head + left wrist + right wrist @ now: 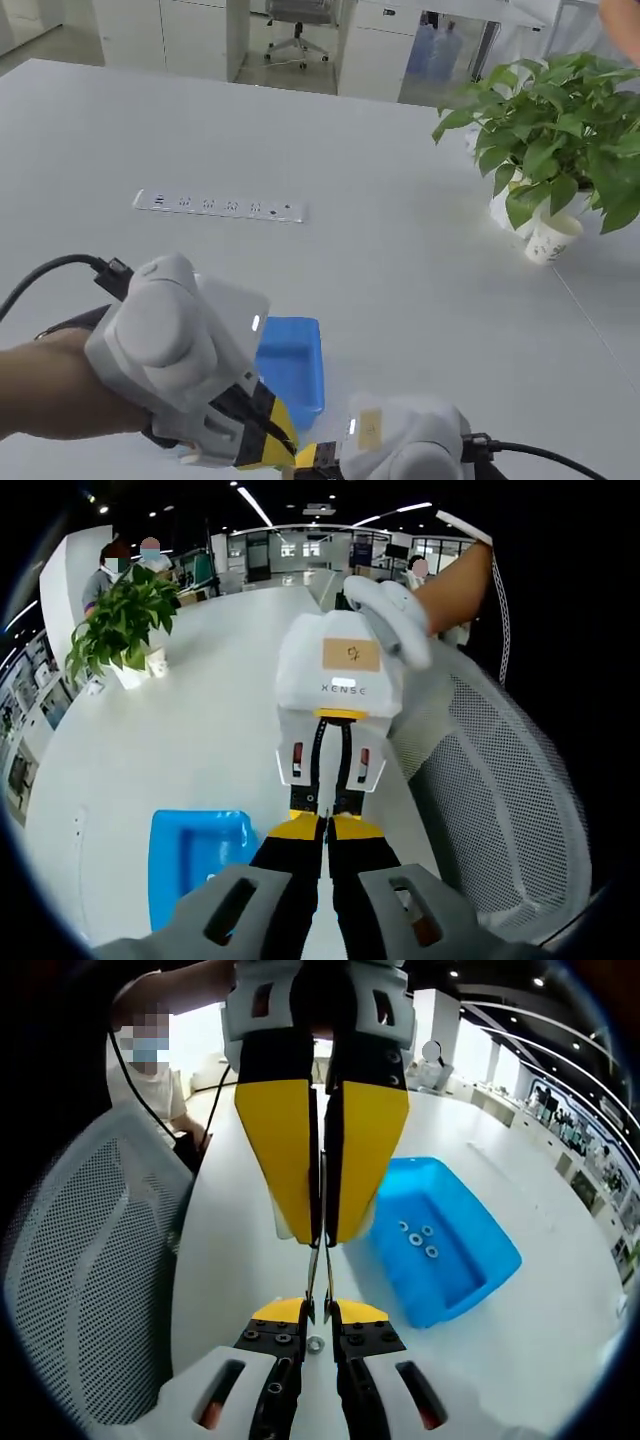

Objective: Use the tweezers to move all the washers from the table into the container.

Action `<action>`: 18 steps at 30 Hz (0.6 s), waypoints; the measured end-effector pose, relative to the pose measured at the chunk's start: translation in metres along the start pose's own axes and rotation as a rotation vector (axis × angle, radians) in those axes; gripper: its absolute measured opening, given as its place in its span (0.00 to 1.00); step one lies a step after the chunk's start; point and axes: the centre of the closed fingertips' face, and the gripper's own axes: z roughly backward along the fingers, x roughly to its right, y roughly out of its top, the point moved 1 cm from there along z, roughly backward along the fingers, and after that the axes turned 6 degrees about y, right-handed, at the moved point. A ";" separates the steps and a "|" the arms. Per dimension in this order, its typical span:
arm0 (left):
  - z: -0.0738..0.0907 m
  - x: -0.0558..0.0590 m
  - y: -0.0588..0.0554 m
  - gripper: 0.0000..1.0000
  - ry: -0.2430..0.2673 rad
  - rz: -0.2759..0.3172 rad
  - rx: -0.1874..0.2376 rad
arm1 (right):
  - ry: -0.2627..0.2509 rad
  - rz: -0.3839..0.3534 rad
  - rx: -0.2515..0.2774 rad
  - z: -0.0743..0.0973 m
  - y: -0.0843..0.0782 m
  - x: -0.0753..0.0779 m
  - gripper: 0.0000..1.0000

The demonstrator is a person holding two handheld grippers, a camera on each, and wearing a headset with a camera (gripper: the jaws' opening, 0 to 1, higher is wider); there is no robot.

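One washer (315,1343) lies on the white table (230,1260) at the bottom centre of the right gripper view, seen through the slot between that gripper's two jaws. Four more washers (415,1239) lie close together on the floor of the one blue container (445,1305), which sits right of centre in the same view.

One pair of tweezers (318,1270) hangs in the middle of that view. Its two thin metal legs are clenched between the long yellow jaws of the left gripper (322,1240), which comes down from the top of the frame. The tweezers' points end just above the lone washer; whether they touch it cannot be told.

The right gripper (320,1310) rises from the bottom edge. Its two yellow-tipped jaws stand a narrow gap apart, one on each side of the tweezers' points. Whether they press on the legs cannot be told.

In the head view the container sits at bottom centre, just beyond the two grippers. The left gripper is at lower left, held by a hand (50,385), and the right gripper is at the bottom edge; one black cable trails from each.

Farther up the table, left of centre, lies one white power strip (220,207). At upper right stands one potted plant (550,130), with one paper cup (552,238) just beside its pot. One mesh chair (90,1260) takes up the left of the right gripper view.
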 end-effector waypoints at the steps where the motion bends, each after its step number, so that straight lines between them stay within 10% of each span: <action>1: -0.001 0.001 0.000 0.05 0.000 0.000 0.001 | 0.001 -0.002 -0.003 0.000 -0.001 -0.001 0.11; 18: -0.016 0.008 0.000 0.05 -0.029 -0.010 -0.006 | -0.006 -0.025 -0.027 0.001 -0.018 -0.006 0.11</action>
